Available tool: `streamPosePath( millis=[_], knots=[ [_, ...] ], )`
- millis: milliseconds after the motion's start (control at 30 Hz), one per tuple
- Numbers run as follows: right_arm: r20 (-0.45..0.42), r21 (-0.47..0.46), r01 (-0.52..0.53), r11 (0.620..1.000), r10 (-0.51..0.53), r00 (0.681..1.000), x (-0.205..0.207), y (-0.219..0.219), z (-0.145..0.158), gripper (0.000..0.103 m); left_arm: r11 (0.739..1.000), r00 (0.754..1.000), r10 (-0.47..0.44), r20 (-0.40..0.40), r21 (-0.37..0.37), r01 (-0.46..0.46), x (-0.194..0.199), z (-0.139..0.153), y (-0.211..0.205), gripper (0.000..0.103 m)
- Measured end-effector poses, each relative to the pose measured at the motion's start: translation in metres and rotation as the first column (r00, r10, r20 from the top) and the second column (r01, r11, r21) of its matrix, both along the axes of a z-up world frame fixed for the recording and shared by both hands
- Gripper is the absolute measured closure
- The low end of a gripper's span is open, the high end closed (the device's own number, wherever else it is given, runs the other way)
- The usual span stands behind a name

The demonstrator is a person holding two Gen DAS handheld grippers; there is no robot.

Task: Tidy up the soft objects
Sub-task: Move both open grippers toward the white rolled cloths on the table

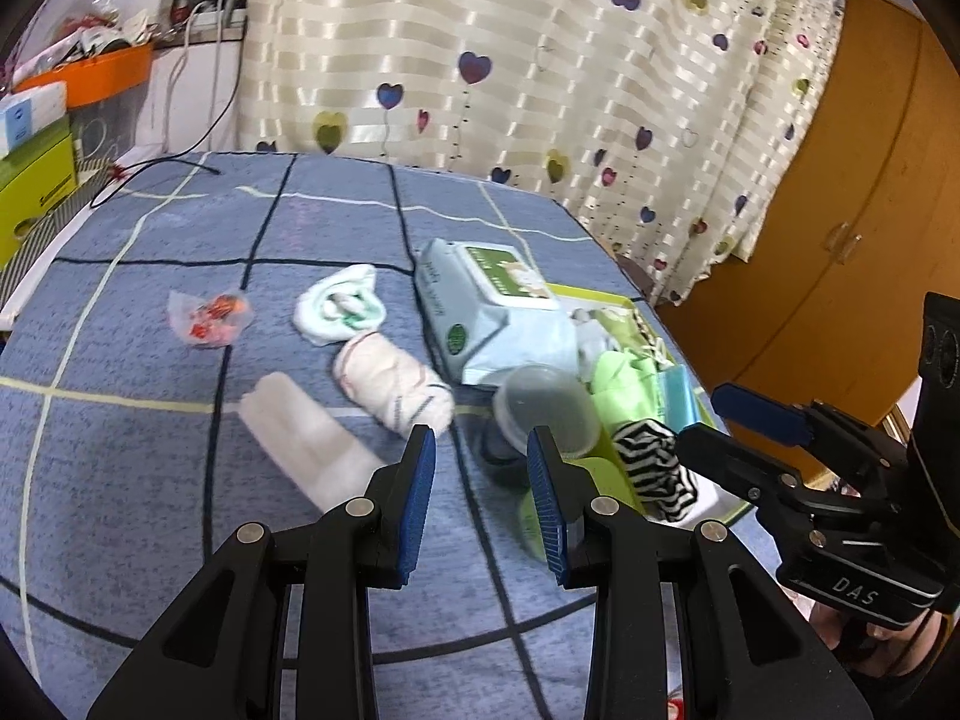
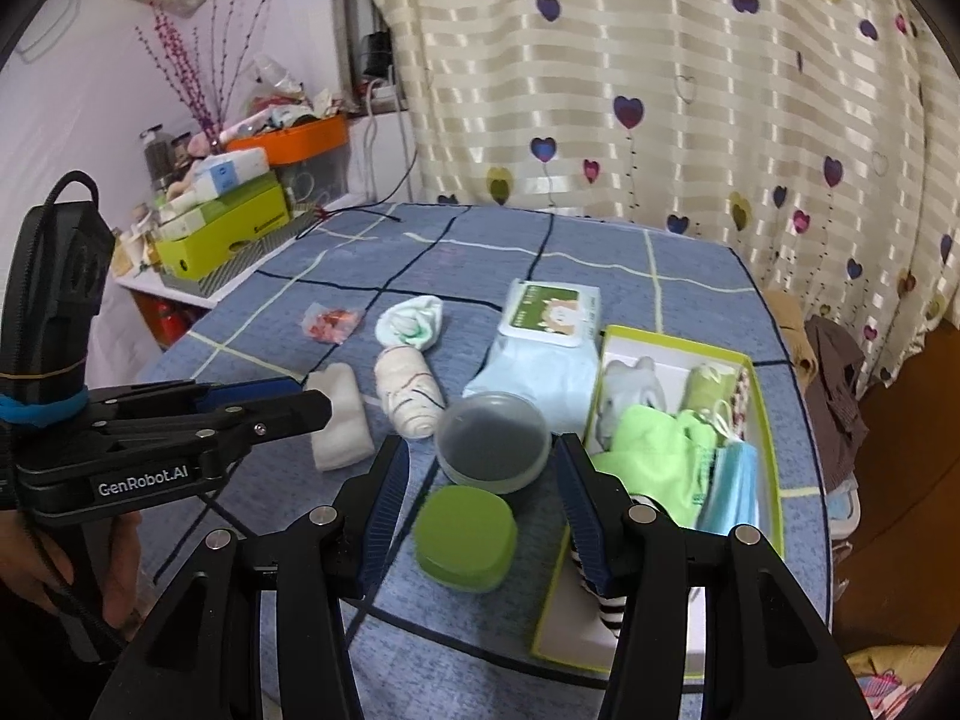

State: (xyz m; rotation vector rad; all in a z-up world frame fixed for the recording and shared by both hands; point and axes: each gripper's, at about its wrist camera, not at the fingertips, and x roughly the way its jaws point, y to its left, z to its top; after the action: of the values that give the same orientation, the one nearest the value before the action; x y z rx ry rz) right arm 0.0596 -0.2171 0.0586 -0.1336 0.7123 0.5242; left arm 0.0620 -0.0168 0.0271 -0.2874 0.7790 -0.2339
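On the blue checked tablecloth lie a folded white cloth (image 1: 306, 438) (image 2: 339, 426), a rolled white sock with thin stripes (image 1: 393, 384) (image 2: 408, 396) and a white-green sock ball (image 1: 339, 306) (image 2: 414, 318). A yellow-green box (image 2: 762, 420) at the right holds a green cloth (image 2: 654, 444) (image 1: 618, 384), blue masks (image 2: 732, 492) and a black-white striped sock (image 1: 651, 456) (image 2: 606, 600). My left gripper (image 1: 480, 450) (image 2: 306, 397) hovers open and empty just short of the rolled sock. My right gripper (image 2: 480, 462) (image 1: 702, 417) is open above a green lid (image 2: 465, 540).
A clear round tub (image 2: 492, 444) (image 1: 546, 408) and a wet-wipes pack (image 2: 546, 336) (image 1: 486, 306) sit left of the box. A sweet wrapper (image 1: 210, 318) lies far left. Cluttered shelves (image 2: 222, 234) flank the table's left; a heart-print curtain (image 1: 540, 60) hangs behind.
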Motion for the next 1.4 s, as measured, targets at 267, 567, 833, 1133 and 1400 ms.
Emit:
streamPosePath(
  millis=[267,567,833,1133,1400],
  knots=[
    [0.000,-0.012,-0.043,0.999,0.043,0.999,0.005,0.021,-0.001,0.053,0.998,0.998,0.064,-0.025,-0.017,-0.064,0.002,-0.013,0.028,0.070],
    [-0.008,-0.018,-0.072,0.997,0.071,0.997,0.009,0.033,-0.006,0.053,0.990,0.986,0.134,-0.104,-0.026,-0.137,0.015,-0.039,0.047,0.053],
    [-0.011,-0.022,-0.087,0.996,0.087,0.996,0.016,0.038,-0.008,0.052,0.979,0.965,0.192,-0.176,-0.037,-0.202,0.035,-0.061,0.052,0.053],
    [-0.016,-0.031,-0.100,0.994,0.100,0.995,0.027,0.043,-0.010,0.052,0.965,0.932,0.257,-0.256,0.019,-0.261,0.060,-0.084,0.048,0.053],
    [-0.020,-0.039,-0.118,0.992,0.118,0.993,0.033,0.051,-0.012,0.052,0.963,0.940,0.265,-0.213,0.105,-0.248,0.066,-0.084,0.036,0.053]
  ],
)
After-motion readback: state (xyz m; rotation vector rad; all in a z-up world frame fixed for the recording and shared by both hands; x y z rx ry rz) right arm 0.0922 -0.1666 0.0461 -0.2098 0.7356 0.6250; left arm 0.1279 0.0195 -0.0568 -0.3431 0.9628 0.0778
